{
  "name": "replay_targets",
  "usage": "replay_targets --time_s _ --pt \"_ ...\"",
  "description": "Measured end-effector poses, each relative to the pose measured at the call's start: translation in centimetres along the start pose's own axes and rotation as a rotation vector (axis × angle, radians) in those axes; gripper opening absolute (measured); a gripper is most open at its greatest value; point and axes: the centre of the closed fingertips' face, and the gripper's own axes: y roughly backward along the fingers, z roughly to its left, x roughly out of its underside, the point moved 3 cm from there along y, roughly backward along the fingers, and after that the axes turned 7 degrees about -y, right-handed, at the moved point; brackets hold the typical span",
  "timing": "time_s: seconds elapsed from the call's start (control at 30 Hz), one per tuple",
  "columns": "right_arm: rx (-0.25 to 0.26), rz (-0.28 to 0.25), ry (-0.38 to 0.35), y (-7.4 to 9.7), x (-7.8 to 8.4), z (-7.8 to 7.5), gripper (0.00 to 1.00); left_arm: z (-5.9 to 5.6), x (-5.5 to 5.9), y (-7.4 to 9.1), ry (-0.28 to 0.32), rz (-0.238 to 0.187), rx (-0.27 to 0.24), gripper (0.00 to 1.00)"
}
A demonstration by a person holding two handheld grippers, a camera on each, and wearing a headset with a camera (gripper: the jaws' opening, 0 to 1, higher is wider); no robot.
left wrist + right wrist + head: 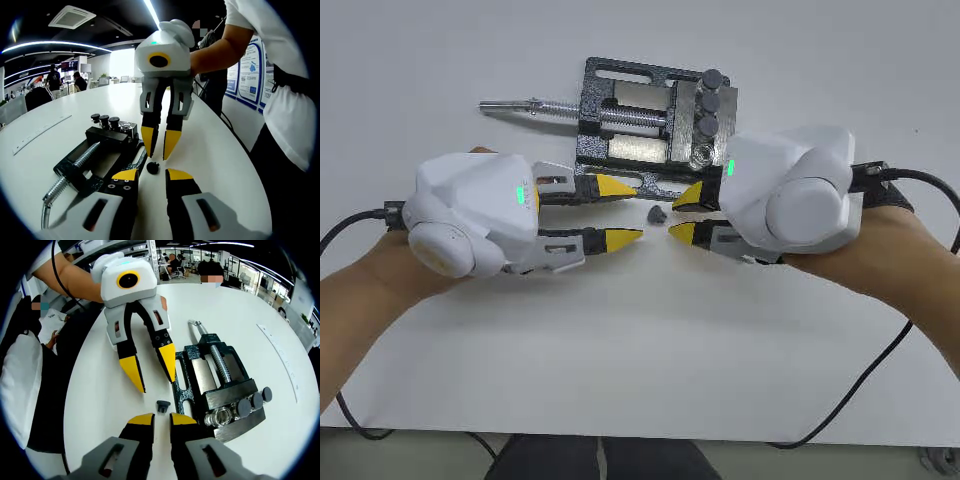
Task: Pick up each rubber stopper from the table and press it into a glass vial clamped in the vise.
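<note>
Grey stopper (657,214) btwn parted claws (628,211) (682,216).

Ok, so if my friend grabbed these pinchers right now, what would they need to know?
Left gripper: open, empty, tips beside the last loose rubber stopper on the table.
Right gripper: open, empty, facing that stopper from the other side.
Vise: holds four glass vials in a row.
Done: three stoppered vials.
Left: pick up the loose stopper and press it into the open vial at the near end of the row.
</note>
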Motion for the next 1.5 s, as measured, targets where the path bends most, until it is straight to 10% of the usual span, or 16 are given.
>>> replay_targets --time_s 1.5 --pt "0.040 -0.057 -0.013 -0.8 0.0 -0.1 0.07 0.3 0.6 1.6 0.042 0.006 -0.026 0.20"
